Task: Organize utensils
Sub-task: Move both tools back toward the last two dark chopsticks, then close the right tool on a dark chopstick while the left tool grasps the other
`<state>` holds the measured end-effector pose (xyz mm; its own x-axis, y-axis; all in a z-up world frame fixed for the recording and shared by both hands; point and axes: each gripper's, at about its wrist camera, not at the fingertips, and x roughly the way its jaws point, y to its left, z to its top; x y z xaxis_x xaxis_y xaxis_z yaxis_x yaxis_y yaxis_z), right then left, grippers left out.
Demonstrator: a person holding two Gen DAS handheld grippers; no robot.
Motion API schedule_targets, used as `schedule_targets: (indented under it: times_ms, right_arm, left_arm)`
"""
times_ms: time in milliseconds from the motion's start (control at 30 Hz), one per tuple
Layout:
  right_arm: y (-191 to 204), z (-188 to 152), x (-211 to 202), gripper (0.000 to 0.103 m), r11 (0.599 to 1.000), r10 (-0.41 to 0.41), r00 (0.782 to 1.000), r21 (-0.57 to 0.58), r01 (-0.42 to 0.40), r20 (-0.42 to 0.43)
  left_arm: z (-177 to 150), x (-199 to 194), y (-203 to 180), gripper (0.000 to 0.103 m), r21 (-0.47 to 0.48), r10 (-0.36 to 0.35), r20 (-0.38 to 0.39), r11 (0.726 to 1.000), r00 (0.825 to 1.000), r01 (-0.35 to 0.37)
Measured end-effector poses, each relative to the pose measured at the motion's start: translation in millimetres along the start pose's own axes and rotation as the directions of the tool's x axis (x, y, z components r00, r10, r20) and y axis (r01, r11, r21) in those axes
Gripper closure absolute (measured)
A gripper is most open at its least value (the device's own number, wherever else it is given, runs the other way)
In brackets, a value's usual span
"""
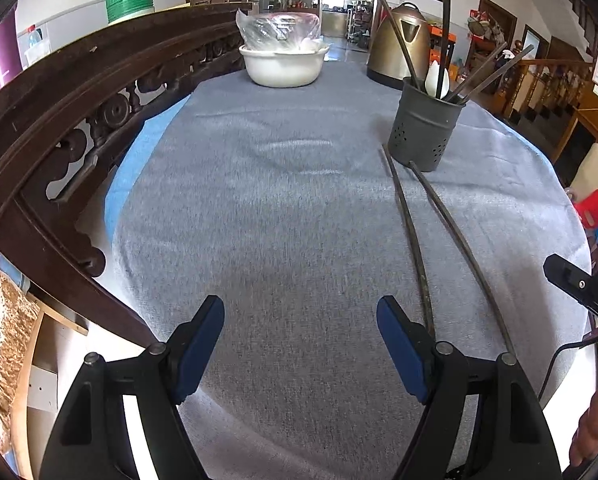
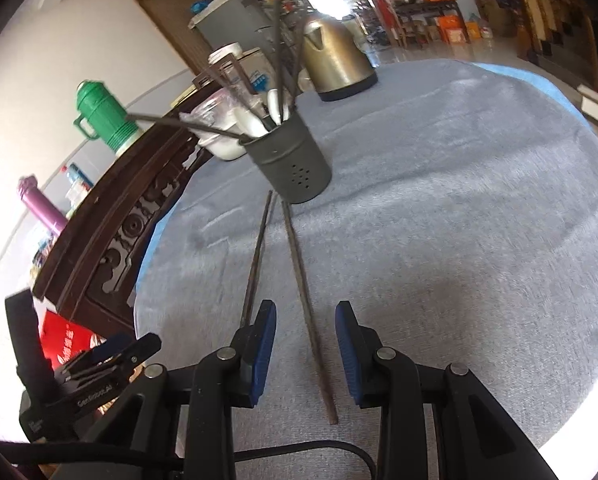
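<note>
Two dark chopsticks (image 2: 299,280) lie loose on the worktop (image 2: 459,220), their far tips just beside the grey utensil holder (image 2: 291,164), where the others stand. The right claw (image 2: 305,344) straddles one chopstick, narrow but seemingly not yet touching, probably to lift it. The left claw (image 1: 301,344) is wide and empty.

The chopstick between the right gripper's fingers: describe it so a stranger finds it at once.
On the grey cloth stands a dark perforated holder. Two chopsticks lie in front of it, their far tips near its base. Take the right one: it alone runs between the right gripper pads.
</note>
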<state>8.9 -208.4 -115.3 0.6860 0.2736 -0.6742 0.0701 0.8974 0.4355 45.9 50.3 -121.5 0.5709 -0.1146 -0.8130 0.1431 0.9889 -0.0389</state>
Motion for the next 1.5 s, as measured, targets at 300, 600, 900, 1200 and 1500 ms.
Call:
schedule_targets:
  times_ms: [300, 600, 900, 1200, 1500]
  right_arm:
    - [20, -9, 16, 0.070, 0.998, -0.010, 0.999, -0.061, 0.008, -0.038]
    - [29, -12, 26, 0.070, 0.995, -0.028, 0.997, -0.094, 0.021, -0.070]
    - [23, -7, 38, 0.070, 0.993, -0.087, 0.993, -0.086, 0.080, -0.085]
    - [10, -11, 46, 0.070, 0.989, -0.131, 0.987, -0.073, 0.125, -0.090]
    - [12, -20, 58, 0.084, 0.979, -0.175, 0.981, -0.116, 0.165, -0.080]
  left_arm:
    - [0, 7, 13, 0.024, -0.031, 0.027, -0.013, 0.999, 1.000, -0.027]
    - [0, 13, 19, 0.024, -0.048, 0.028, -0.020, 0.998, 0.999, -0.029]
    - [0, 18, 17, 0.024, -0.033, 0.019, -0.031, 0.999, 0.999, -0.020]
    - [8, 25, -1, 0.024, 0.027, -0.018, -0.061, 0.999, 0.998, 0.019]
    - [18, 46, -33, 0.028, 0.033, -0.133, -0.148, 0.990, 0.980, 0.139]
